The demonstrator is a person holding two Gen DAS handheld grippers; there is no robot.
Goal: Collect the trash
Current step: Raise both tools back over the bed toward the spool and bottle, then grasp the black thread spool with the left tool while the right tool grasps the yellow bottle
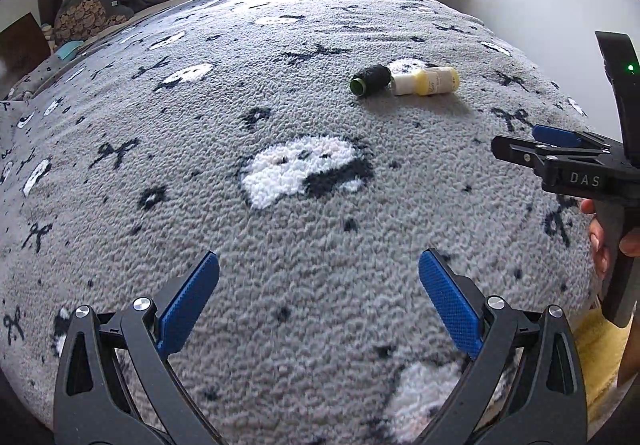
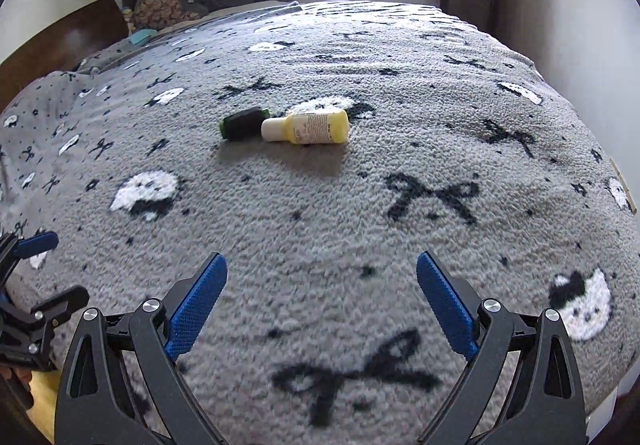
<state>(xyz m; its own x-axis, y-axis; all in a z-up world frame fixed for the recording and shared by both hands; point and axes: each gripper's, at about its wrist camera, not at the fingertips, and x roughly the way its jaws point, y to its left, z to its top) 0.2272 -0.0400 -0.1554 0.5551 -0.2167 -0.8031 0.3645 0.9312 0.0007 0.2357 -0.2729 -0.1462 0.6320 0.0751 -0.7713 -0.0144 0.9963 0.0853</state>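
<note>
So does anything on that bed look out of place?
Yes: a small yellow plastic bottle with a white cap and a dark green-ended spool-like cylinder lie tipped over together on the grey patterned fleece blanket, nothing spilled.

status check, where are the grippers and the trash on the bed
Left gripper open, empty. Right gripper open, empty, above the blanket. Yellow bottle and dark bottle lying side by side ahead, untouched. Nothing in the way.

Black tongs (image 1: pixel 319 265), blue ribbed pads (image 2: pixel 196 309), silver screws.
</note>
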